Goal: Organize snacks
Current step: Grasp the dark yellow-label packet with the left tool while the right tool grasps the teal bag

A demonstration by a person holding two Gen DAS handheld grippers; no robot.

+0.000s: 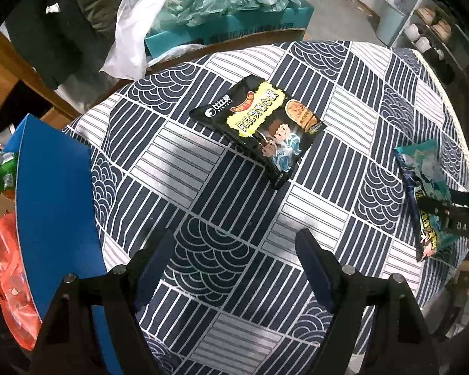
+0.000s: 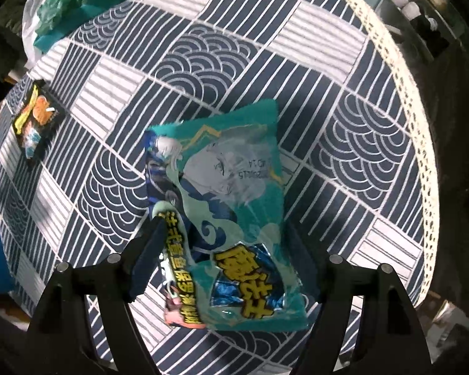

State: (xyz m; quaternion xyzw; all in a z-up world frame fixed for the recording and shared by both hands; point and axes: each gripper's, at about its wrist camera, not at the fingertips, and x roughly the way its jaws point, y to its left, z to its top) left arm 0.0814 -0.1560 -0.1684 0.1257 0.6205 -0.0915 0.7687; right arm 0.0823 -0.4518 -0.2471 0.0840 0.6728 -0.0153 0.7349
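Right gripper (image 2: 222, 250) straddling teal snack bag (image 2: 231, 193); left gripper (image 1: 234, 265) hanging wide open, empty.
Jaws are spreading wide, not yet pinching (slick bag on the surface (image 2: 297, 31) could be slipping sideways during closing).

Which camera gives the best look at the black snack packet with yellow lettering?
The left wrist view: the black snack packet with yellow lettering lies near mid-frame on the patterned tablecloth, its printing readable. The right wrist view shows it small and distorted at the left edge.

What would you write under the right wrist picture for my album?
Right gripper straddles a teal snack packet on the patterned tablecloth; black snack packet lies far left.
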